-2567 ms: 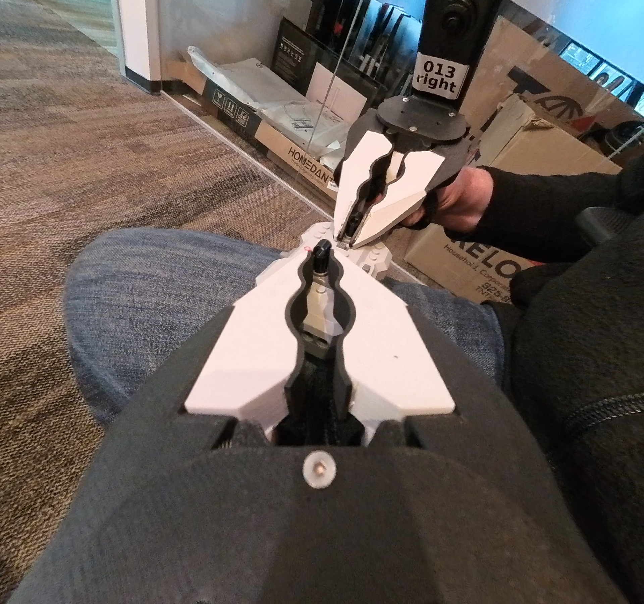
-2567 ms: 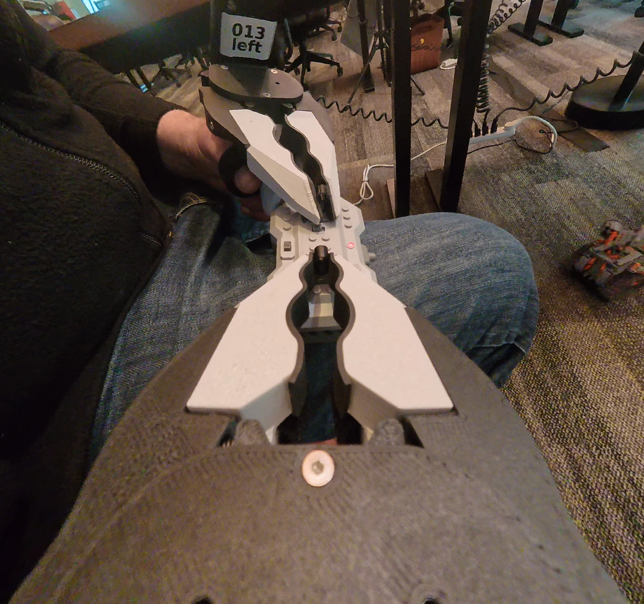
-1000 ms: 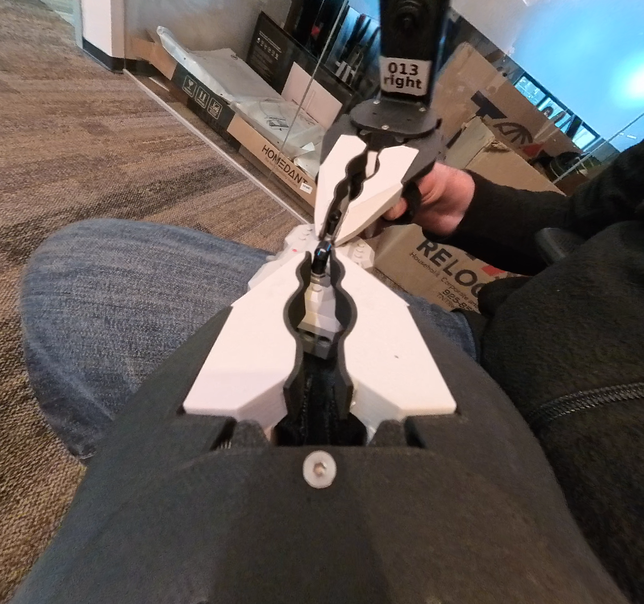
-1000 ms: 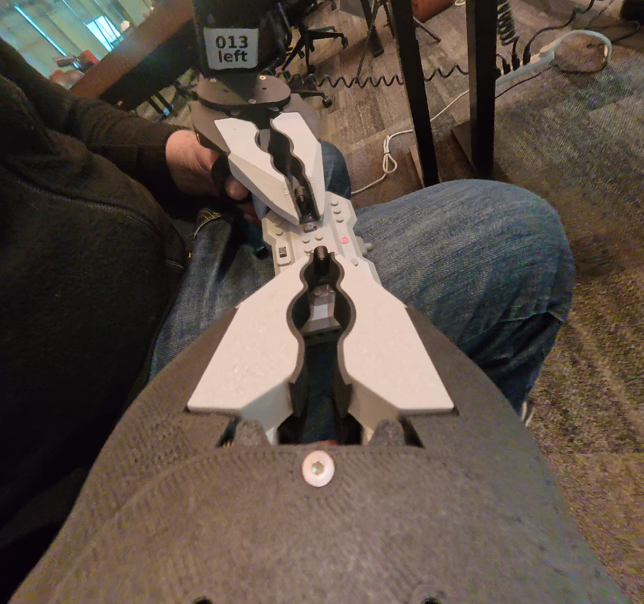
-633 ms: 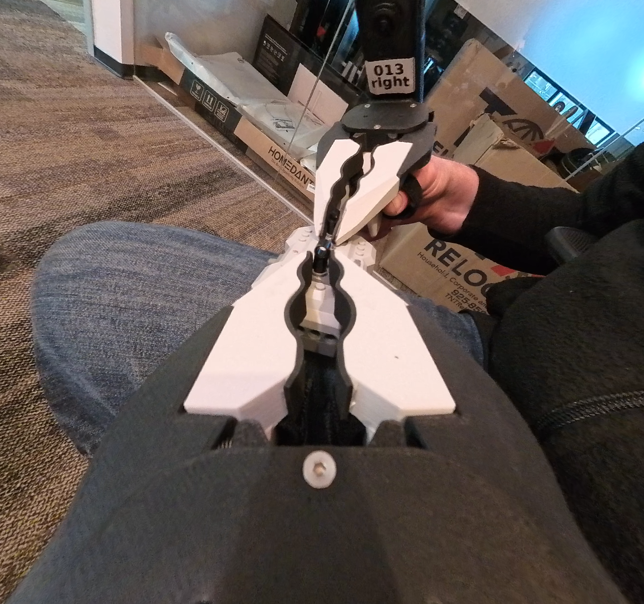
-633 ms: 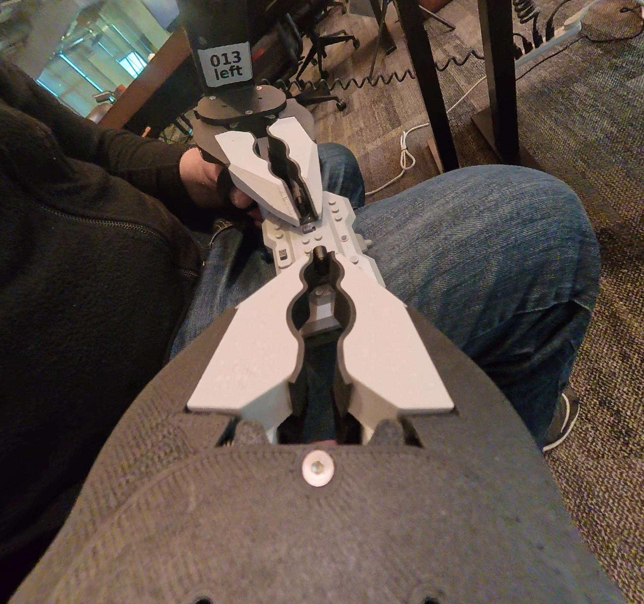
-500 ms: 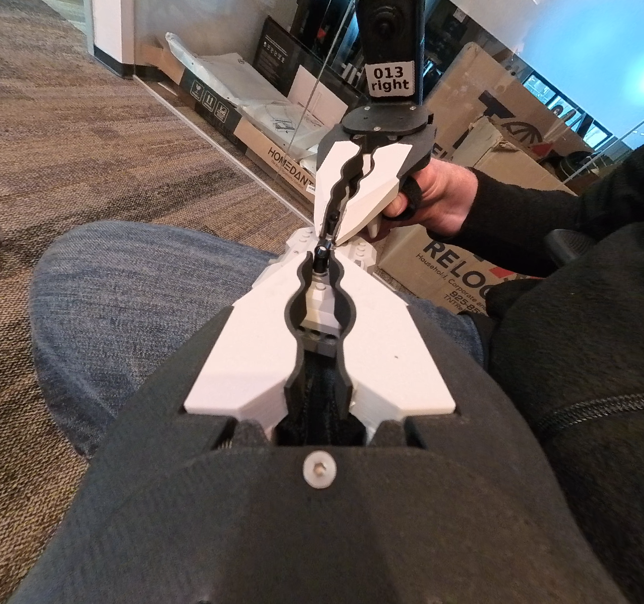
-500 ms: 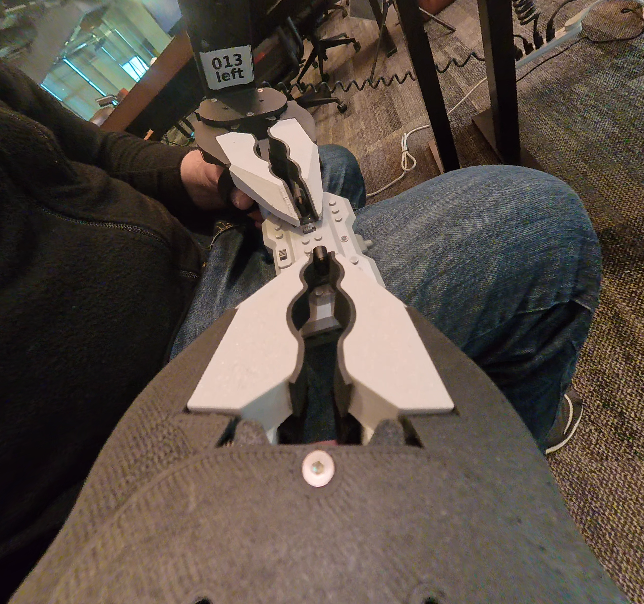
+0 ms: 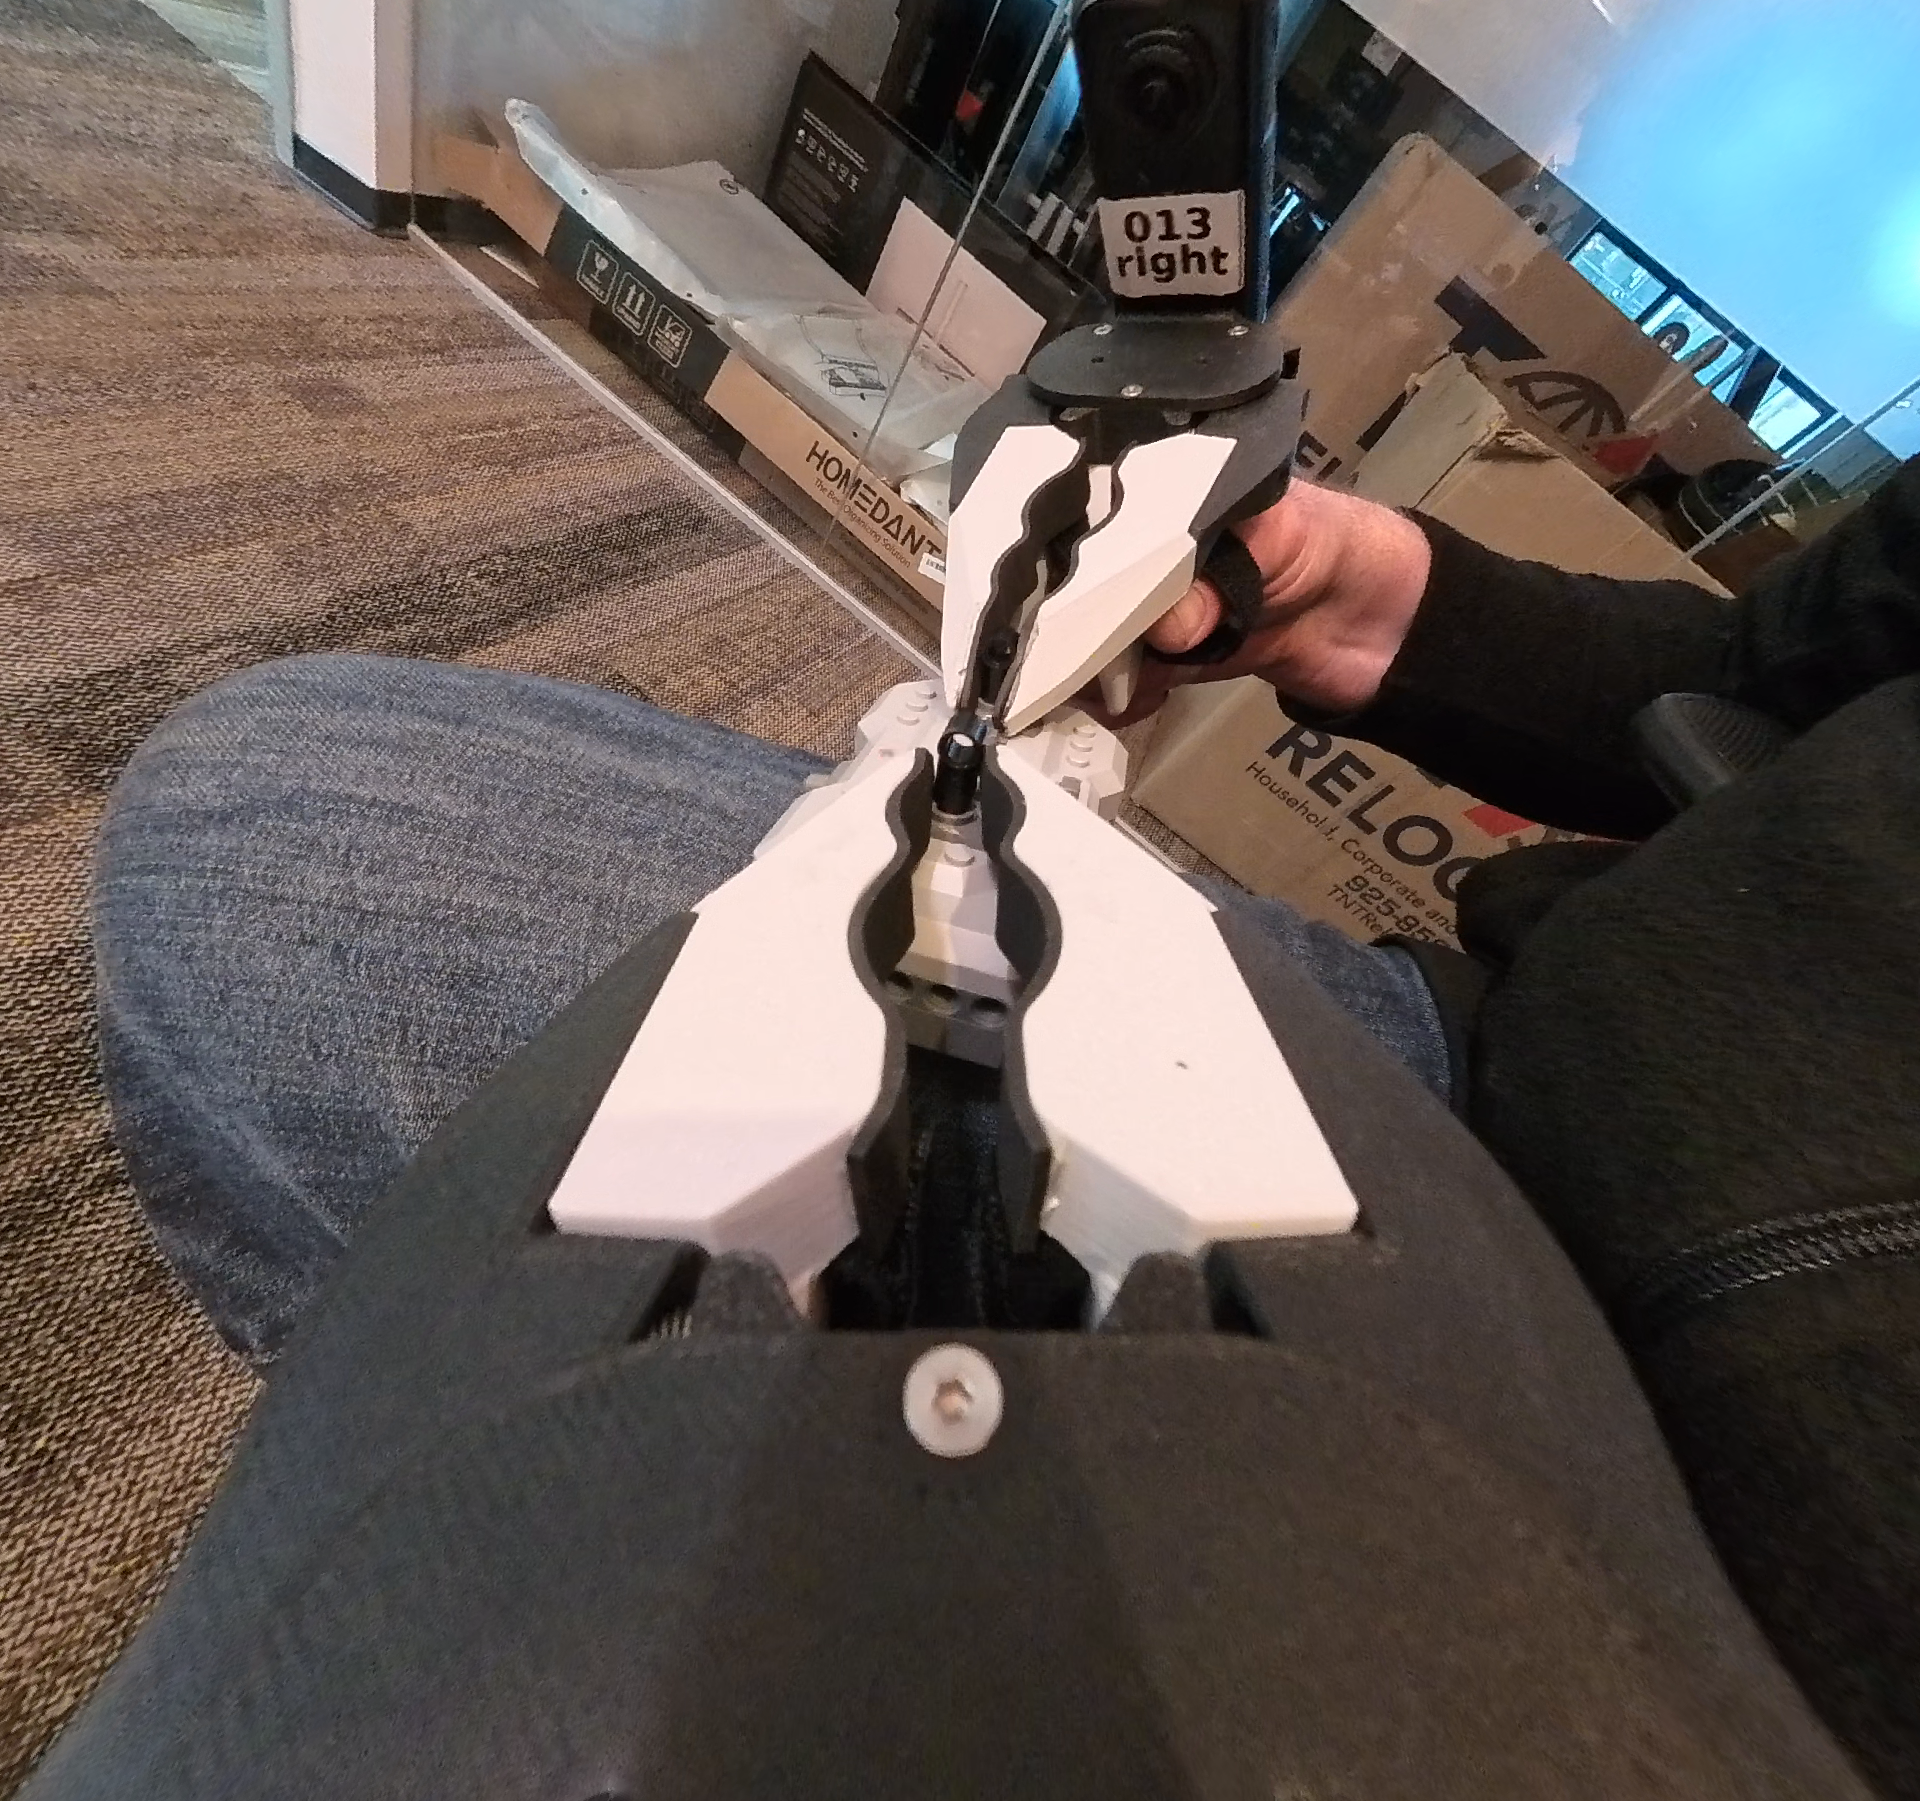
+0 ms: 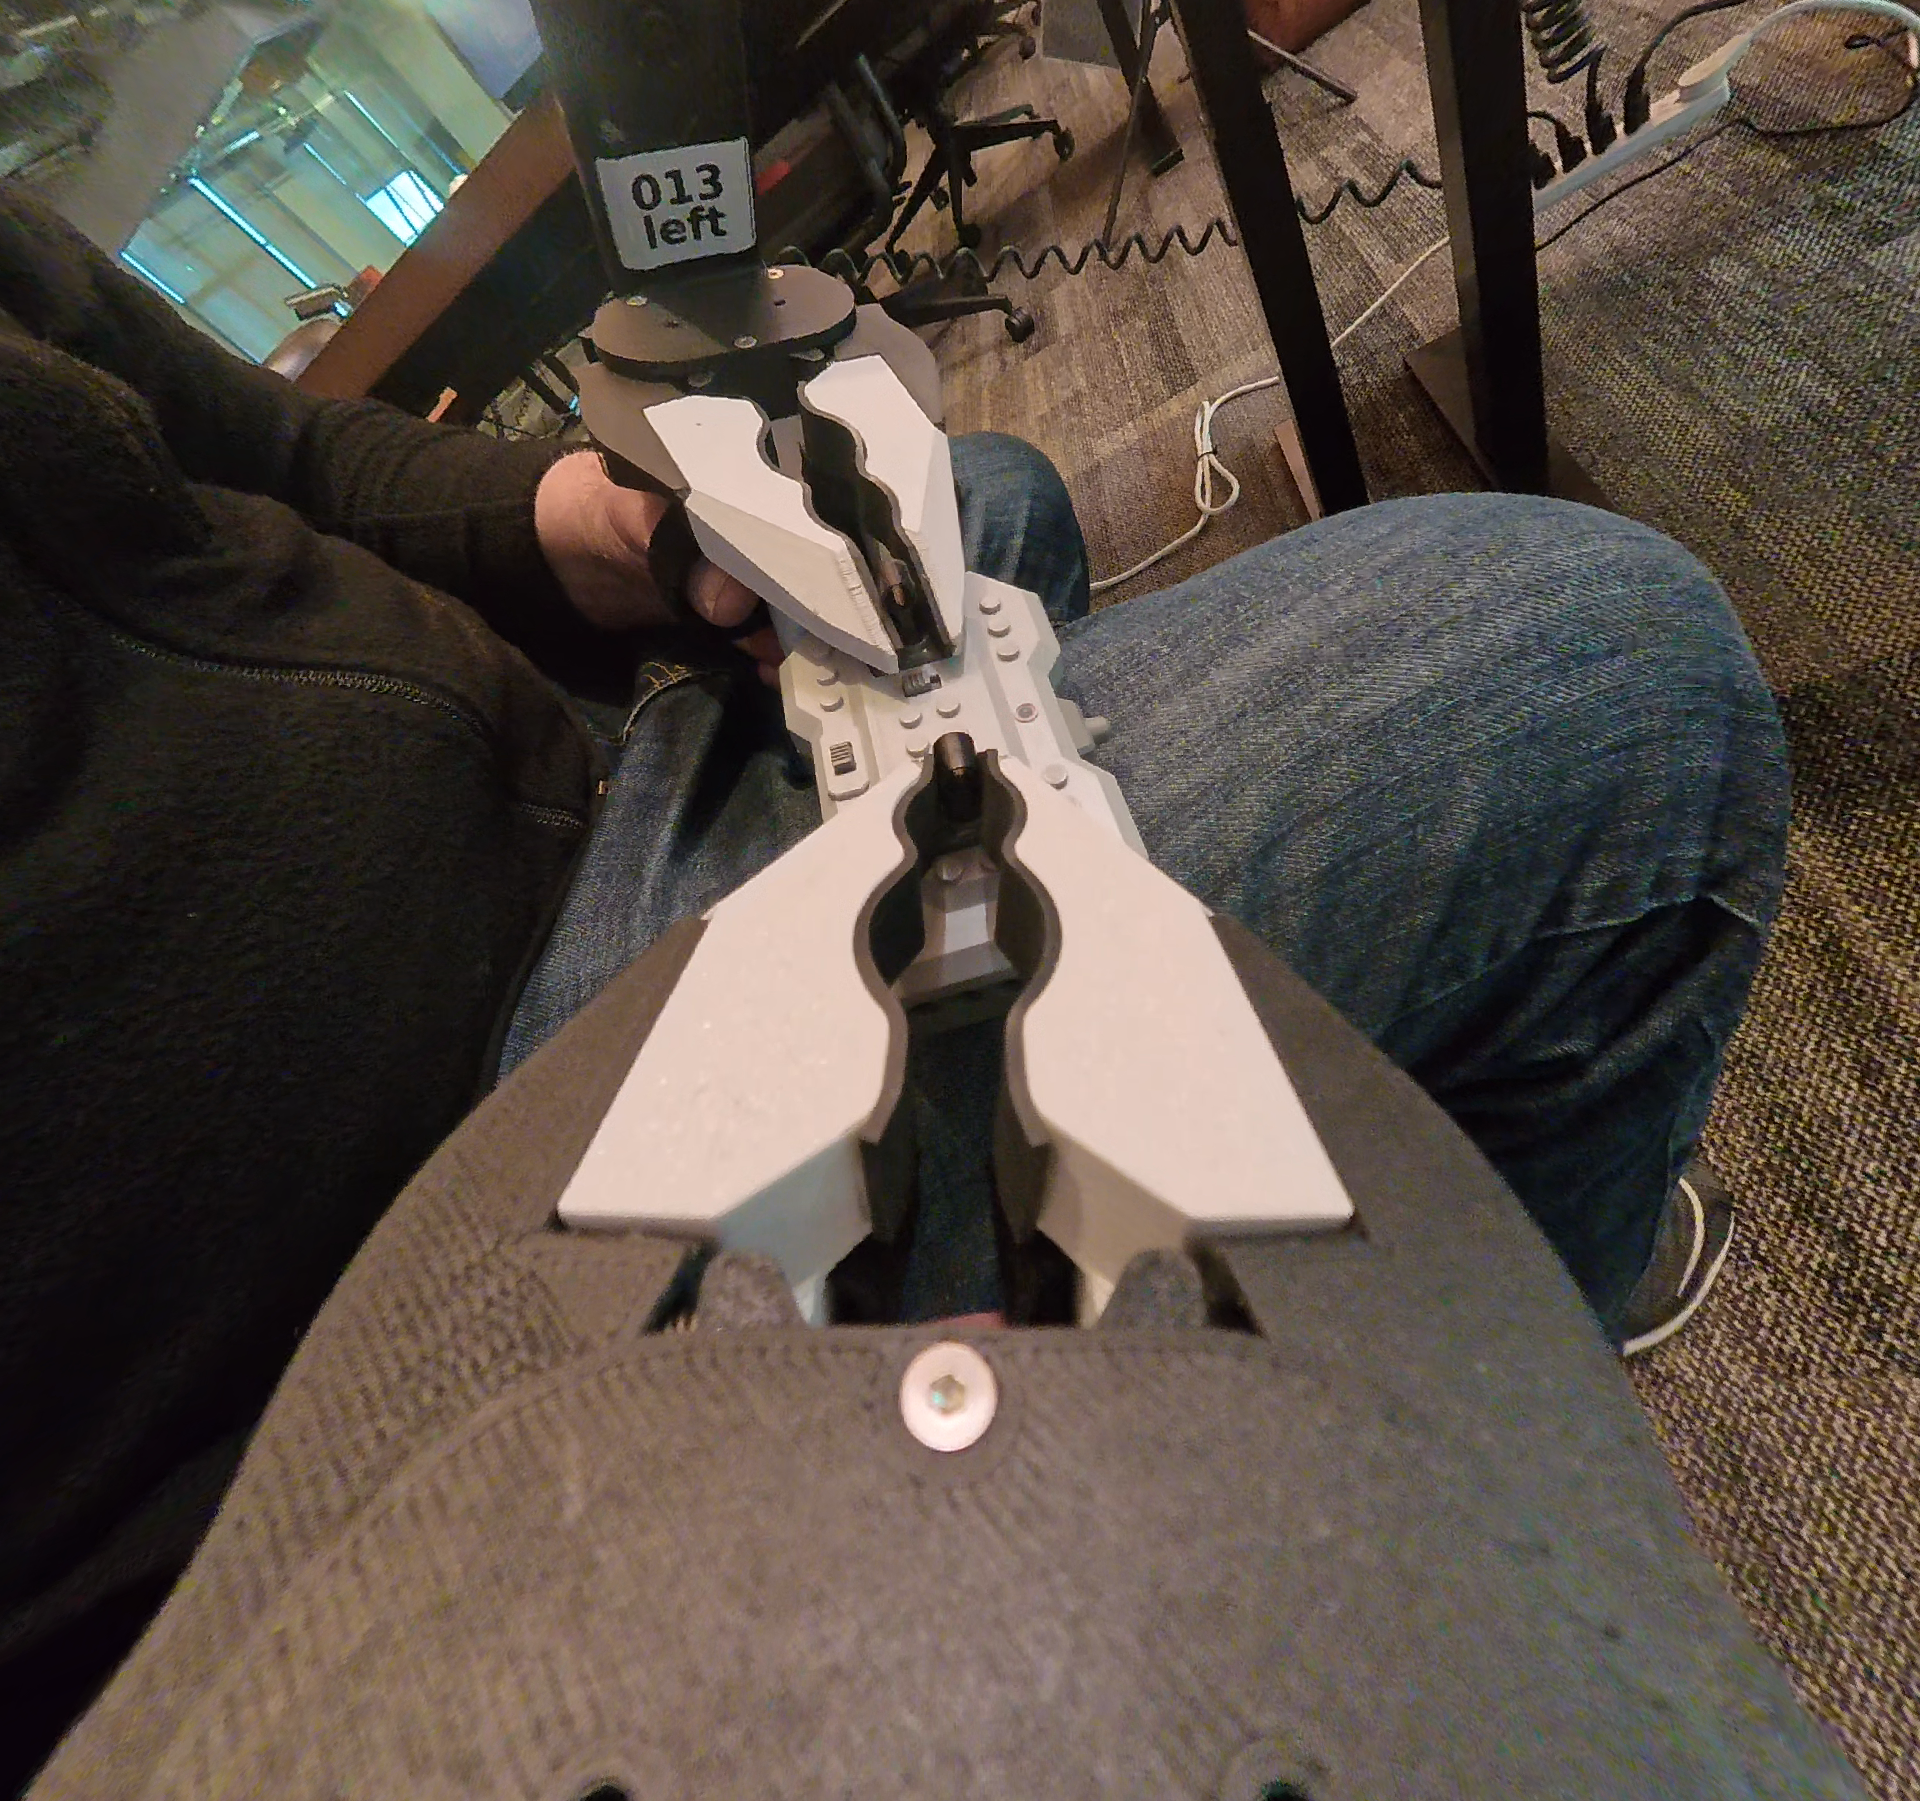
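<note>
Both claws are clenched on the one brick model (image 10: 997,681), which lies across the thigh (image 9: 416,868). Its long axis runs straight ahead from each claw to the other. The left claw (image 9: 956,775) grips its end, with a black peg (image 9: 954,764) between the fingertips. The right claw (image 10: 954,777) pinches a like peg (image 10: 952,764) at the opposite end. Seen from the left claw, the right claw's tips sit just beyond and above the peg, nearly touching it. 2.6 s ago they stood farther off and to the right.
</note>
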`<state>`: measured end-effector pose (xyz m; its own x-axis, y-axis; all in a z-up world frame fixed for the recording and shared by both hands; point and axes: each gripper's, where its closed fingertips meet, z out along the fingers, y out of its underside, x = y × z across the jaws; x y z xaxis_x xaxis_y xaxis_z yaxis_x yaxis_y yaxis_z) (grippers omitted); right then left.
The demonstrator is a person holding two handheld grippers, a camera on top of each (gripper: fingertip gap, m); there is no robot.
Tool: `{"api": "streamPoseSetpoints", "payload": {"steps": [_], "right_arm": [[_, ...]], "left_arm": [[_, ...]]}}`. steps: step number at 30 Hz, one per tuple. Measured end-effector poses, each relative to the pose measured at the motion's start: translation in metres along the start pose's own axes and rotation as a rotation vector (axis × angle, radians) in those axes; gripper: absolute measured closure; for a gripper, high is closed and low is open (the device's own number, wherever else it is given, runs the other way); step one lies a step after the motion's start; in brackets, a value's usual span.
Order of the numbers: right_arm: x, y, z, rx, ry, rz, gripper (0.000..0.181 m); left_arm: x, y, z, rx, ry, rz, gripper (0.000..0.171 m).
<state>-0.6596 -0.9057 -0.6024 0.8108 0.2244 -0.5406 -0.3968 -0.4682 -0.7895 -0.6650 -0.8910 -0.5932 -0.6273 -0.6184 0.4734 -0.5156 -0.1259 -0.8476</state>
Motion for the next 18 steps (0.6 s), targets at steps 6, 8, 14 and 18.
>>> {"api": "streamPoseSetpoints", "payload": {"steps": [6,8,14,18], "right_arm": [[-0.0005,0.0002,-0.0008,0.003,-0.001,-0.007,0.176],[-0.0007,0.0003,-0.0008,0.003,0.001,-0.009,0.176],[-0.0006,0.0007,-0.0014,0.01,-0.001,-0.012,0.176],[-0.0013,0.0008,-0.002,0.008,0.007,-0.037,0.176]], "left_arm": [[0.0007,-0.0002,0.0005,0.001,-0.001,0.003,0.165],[0.0008,-0.0002,0.0006,0.001,-0.003,0.004,0.164],[0.0008,-0.0006,0.0013,0.005,0.0,0.0,0.165],[0.0015,-0.0008,0.0017,0.005,0.006,-0.001,0.165]]}}
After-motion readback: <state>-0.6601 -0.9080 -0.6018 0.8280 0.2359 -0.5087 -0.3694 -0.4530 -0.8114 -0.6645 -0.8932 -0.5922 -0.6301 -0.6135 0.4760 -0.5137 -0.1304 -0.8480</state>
